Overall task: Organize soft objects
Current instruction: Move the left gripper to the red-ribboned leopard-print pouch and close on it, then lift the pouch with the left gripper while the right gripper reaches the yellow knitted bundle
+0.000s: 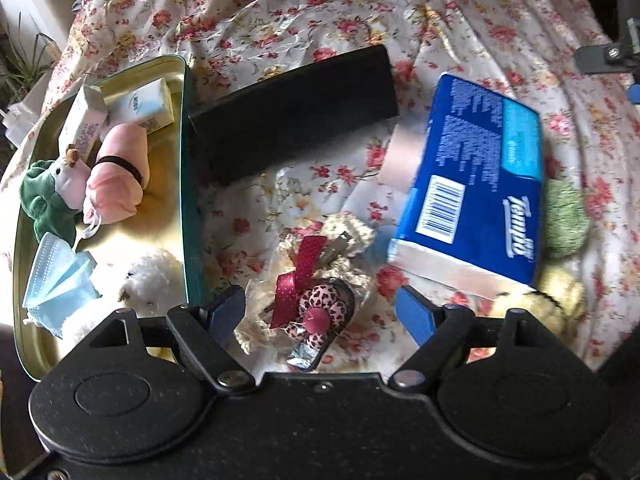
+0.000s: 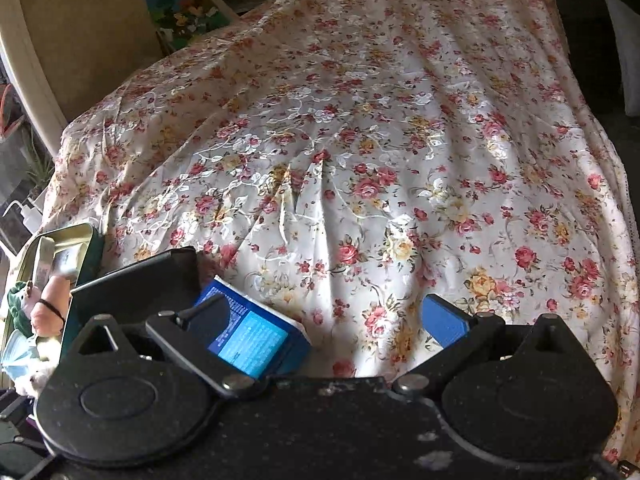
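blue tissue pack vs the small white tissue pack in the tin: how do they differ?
The blue plastic Tempo tissue pack lies outside on the floral cloth; the small white tissue pack sits inside the open gold-lined tin. The blue one looks much bigger and darker, with a barcode showing. Both are soft rectangular packs.

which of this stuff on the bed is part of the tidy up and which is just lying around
Belongs to the job:
- tin, already holding the pink roll, face mask and green plush
- leopard bow clip, between the open left claw fingers
- tissue pack
- green yarn ball

Just lying about:
- floral bedsheet
- black case
- picture book
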A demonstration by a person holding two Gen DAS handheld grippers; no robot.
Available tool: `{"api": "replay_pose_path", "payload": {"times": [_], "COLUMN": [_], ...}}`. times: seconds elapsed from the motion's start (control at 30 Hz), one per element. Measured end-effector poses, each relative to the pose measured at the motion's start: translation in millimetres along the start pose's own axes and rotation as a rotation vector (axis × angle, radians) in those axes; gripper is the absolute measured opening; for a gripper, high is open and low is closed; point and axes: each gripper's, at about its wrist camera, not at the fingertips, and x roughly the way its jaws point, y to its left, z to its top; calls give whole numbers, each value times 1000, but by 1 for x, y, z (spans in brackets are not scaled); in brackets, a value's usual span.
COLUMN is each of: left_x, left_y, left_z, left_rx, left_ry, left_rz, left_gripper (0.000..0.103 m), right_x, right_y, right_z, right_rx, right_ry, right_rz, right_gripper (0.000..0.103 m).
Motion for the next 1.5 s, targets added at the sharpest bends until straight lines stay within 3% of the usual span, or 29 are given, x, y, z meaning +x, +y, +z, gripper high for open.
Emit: {"api": "replay_pose_path", "payload": {"times": [0.47,0.67,0.73,0.9,1.0,1.27,1.5], "left_x": [9,23,25,24,18,6,-5], "left_y": [0,-6,-7,-1,2,7,17], "left_z": [8,10,9,10,11,3,-5], "left_rx": [2,26,35,13,-6,-16,-26], "left_ry": [-42,-17,-19,-20,-25,-14,-3], "left_rz": [3,9,6,-30,-71,-107,-145], "left_gripper": [79,82,80,47,40,40,40], "right_x": [-5,-4,-4,-2,-6,-26,-53], "right_y": [6,10,10,8,9,19,49], "right_z": [-1,-3,-3,-3,-3,-20,-71], "right_rx": [-30,-61,-66,-71,-78,-73,-136], "right_ry": [-11,-10,-10,-14,-36,-82,38], "right_rz": [25,24,23,22,21,68,108], "right_gripper": [103,103,103,103,103,103,103]}}
